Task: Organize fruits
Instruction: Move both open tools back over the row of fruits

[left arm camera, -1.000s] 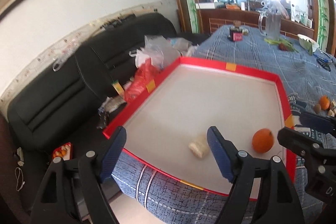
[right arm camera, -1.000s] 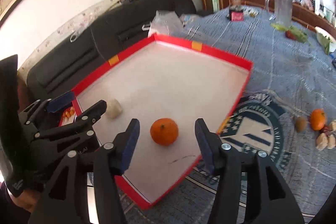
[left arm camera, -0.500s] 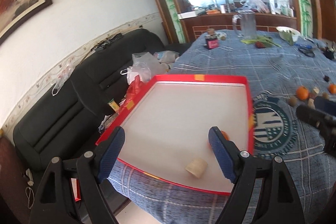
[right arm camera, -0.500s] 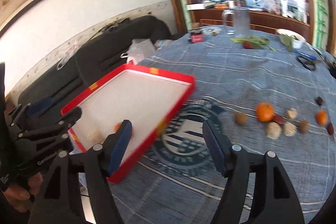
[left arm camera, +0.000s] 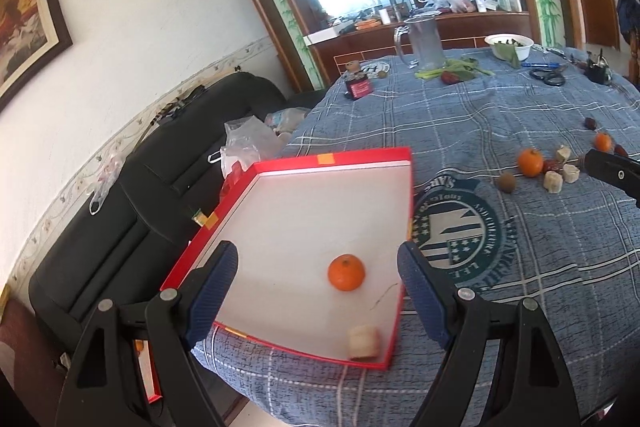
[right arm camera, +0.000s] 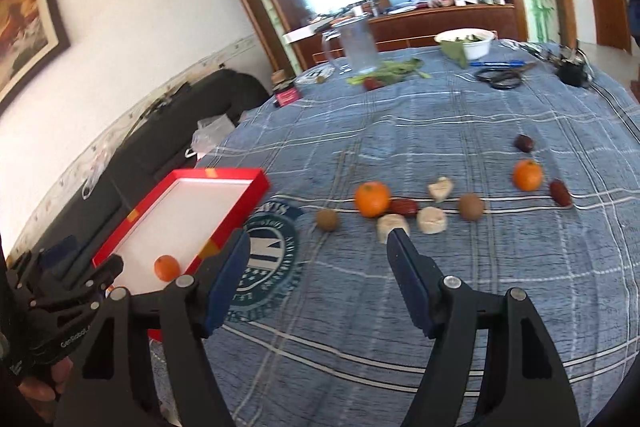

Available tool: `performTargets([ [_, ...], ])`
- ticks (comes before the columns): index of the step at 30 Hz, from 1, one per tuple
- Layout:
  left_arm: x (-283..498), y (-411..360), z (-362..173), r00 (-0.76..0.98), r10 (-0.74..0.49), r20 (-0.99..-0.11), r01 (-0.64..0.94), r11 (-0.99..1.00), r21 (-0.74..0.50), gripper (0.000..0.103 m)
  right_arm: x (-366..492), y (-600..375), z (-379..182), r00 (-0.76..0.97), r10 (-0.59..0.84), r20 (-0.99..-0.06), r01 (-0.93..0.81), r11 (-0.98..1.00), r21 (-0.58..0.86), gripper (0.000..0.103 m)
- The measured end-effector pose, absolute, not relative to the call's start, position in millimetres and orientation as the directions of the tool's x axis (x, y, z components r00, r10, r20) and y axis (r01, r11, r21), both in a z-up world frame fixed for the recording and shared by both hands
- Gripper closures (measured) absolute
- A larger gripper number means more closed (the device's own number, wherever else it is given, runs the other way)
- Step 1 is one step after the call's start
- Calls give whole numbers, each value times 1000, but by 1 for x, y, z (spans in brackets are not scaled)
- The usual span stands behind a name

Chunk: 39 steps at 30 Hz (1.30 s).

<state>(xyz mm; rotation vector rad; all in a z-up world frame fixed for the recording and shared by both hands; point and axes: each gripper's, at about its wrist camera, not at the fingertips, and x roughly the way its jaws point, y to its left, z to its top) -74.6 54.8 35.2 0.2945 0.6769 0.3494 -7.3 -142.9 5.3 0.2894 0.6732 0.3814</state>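
Since the nearest orange (right arm camera: 372,198) on the bench (right arm camera: 440,307) is round and firm, I'd pinch it across the middle; it may roll. One orange (left arm camera: 346,272) already sits in the red tray (left arm camera: 332,158). Right gripper (right arm camera: 318,279) and left gripper (left arm camera: 316,291) fingers spread wide, empty.

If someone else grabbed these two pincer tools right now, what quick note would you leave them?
Left gripper: open, empty, hovering over the red tray.
Right gripper: open, empty, pointing at the loose fruit on the blue tablecloth.
Done: one orange and one pale chunk lie in the tray.
Left: two oranges, two brown kiwis, three pale chunks and three dark red dates on the cloth.
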Motion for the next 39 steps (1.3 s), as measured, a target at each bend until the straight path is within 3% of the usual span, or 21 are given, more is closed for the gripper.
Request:
performTargets([
  [9,-49,26,30,720,323,-614,-134,933,334,21,-10,-193,4,753,360,-550,-174,916,361,31],
  [20,-21,-8,5,675,231,-701,-13,954,301,21,-5,-283,-7,741,187,-645,8,958,287,31],
  [34,9,-27,-7,637,148,-756,71,966,249,21,42,-290,-22,683,142,-717,22,976,215,32],
  [39,19,-34,-11,614,111,-782,99,971,216,21,72,-282,-28,650,135,-748,7,983,183,51],
])
